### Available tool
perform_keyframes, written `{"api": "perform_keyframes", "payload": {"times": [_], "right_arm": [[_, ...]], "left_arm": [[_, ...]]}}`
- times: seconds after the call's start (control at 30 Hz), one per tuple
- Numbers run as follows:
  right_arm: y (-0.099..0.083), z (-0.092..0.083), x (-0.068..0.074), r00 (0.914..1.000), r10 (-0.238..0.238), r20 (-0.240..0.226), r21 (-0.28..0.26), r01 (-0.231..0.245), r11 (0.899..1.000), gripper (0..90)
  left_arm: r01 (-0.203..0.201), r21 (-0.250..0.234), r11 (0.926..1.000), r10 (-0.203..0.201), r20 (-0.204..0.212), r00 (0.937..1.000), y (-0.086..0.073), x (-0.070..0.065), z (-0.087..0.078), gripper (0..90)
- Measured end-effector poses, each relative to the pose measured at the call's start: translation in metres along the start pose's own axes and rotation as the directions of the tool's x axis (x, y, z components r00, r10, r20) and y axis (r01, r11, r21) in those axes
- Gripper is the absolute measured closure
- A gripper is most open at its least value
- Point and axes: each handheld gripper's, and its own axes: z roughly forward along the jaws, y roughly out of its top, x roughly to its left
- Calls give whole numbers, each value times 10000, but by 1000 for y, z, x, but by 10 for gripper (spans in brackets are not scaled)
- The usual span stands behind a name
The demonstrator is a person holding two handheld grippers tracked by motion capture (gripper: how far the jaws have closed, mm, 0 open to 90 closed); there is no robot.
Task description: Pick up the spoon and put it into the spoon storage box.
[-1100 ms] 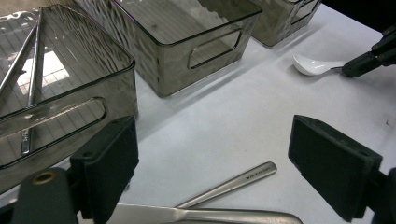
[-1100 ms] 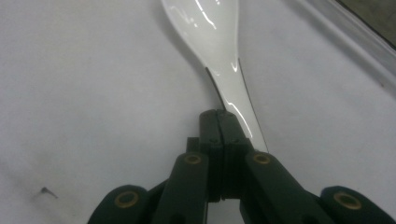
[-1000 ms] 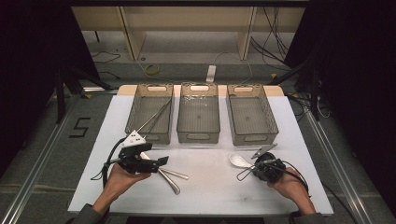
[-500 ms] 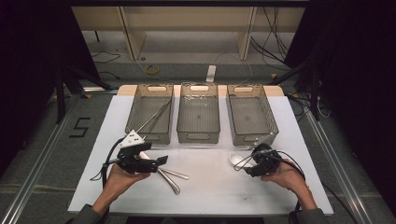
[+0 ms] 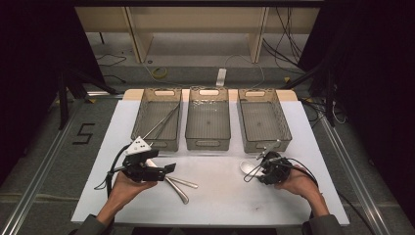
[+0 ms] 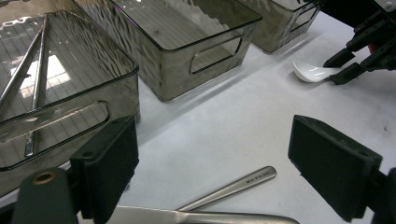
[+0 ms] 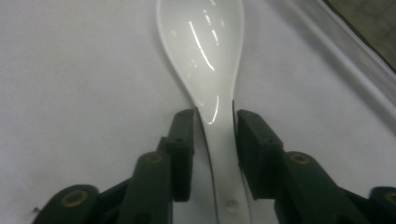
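Right tongs (image 7: 214, 140) have been closing around white spoon (image 7: 205, 51).

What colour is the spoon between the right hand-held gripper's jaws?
Glossy white; the spoon shows best in the right gripper view.

Lab-style recording bay: white table (image 5: 215, 205) on aluminium frame rails (image 5: 34, 196), dark curtains (image 5: 29, 58) at sides, loose cables (image 5: 288, 54) on grey floor, taped numeral "5" (image 5: 83, 133), bare wooden bench legs (image 5: 139, 36) behind.
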Motion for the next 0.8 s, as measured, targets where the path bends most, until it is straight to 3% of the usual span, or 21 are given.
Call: {"api": "perform_keyframes", "payload": {"times": [0.07, 0.33, 0.43, 0.63, 0.8], "right_arm": [[0, 0, 2, 9999, -119, -12, 29, 119, 9999, 730], [1, 0, 5, 9997, -195, 111, 77, 194, 9998, 749], [0, -1, 3, 9999, -77, -67, 29, 77, 10000, 752], [0, -6, 2, 9994, -91, -326, -268, 83, 9996, 755], [0, -15, 0, 9972, 43, -743, -858, -106, 9963, 756]], "left_arm": [[26, -9, 10000, -26, -5, 10000, 0, 0, 0, 156], [23, 14, 10000, -23, 2, 10000, 0, 0, 0, 156], [20, 2, 10000, -20, -24, 10000, 0, 1, -1, 156], [54, -38, 10000, -54, -31, 10000, 0, 1, -1, 156], [91, -61, 9999, -91, -23, 10000, 0, 2, -2, 156]]}}
